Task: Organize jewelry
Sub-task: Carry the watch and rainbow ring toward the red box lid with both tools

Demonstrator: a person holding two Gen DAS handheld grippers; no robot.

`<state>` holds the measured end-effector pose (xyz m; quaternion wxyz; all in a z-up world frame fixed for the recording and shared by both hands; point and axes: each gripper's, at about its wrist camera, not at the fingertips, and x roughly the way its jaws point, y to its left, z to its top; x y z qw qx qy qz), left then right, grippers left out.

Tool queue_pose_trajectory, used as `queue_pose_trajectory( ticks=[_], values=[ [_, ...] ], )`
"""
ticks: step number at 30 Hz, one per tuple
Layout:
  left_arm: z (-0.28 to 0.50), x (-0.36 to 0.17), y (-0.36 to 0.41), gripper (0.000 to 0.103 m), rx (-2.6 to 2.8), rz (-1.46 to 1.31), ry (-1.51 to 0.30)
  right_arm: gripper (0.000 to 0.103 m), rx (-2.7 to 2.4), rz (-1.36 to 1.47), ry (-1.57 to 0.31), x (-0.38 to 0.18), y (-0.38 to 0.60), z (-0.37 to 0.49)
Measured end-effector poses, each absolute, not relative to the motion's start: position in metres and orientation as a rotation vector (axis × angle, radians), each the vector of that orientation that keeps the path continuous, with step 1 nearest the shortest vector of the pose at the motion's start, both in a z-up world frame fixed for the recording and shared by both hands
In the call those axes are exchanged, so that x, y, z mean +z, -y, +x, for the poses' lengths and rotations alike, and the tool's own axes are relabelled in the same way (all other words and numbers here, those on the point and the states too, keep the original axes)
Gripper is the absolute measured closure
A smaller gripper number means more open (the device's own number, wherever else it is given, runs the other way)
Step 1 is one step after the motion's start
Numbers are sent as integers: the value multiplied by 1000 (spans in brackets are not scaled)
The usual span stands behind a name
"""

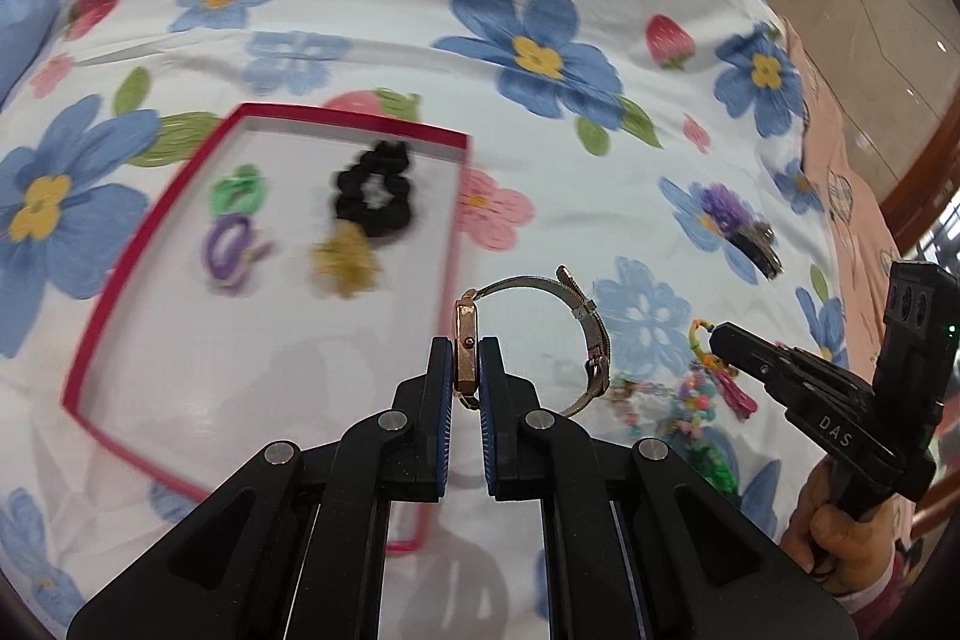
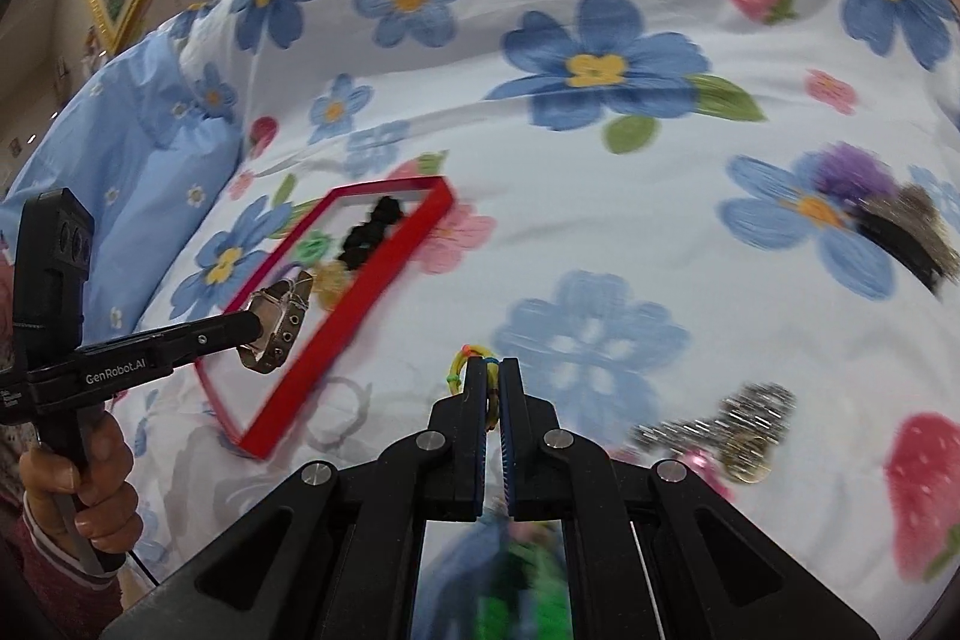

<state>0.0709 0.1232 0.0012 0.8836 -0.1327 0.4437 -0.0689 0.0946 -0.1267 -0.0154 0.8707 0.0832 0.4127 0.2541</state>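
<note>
Left gripper (image 1: 465,361): clamped on the watch (image 1: 465,352), pads against both flat sides of the rose-gold case, with the mesh strap looping out to the right, clear of the sheet (image 1: 588,40). Watch position: raised, just beside the right wall of the tray (image 1: 90,334), near its front corner. In the right wrist view, visible as a buckled strap end at the left gripper's tip, over the tray's near end. Right gripper (image 2: 493,379): pinched on the bracelet (image 2: 459,364), a multicoloured bead loop showing at the left fingertip and between the pads; remainder of the bracelet hidden below the jaws. In the left wrist view, tip touching the beads, with a pink tassel (image 1: 741,394) hanging just beneath. Tray contents, blurred: black scrunchie (image 1: 372,190), green tie (image 1: 237,187), purple tie (image 1: 228,250), gold piece (image 1: 345,259). Outside the tray, on the sheet: purple clip (image 1: 735,220) well to the right; glittery silver piece (image 2: 726,427) near the right gripper, type indeterminate due to blur. Right hand (image 1: 840,526): wrapped around its gripper handle.
</note>
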Motion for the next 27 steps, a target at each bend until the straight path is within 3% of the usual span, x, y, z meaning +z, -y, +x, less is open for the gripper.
queue_pose_trajectory(
  ticks=[27],
  values=[
    [85,-32,-236,96,48,-325,-960,100,777,98,-893,-14,-29,133]
  ],
)
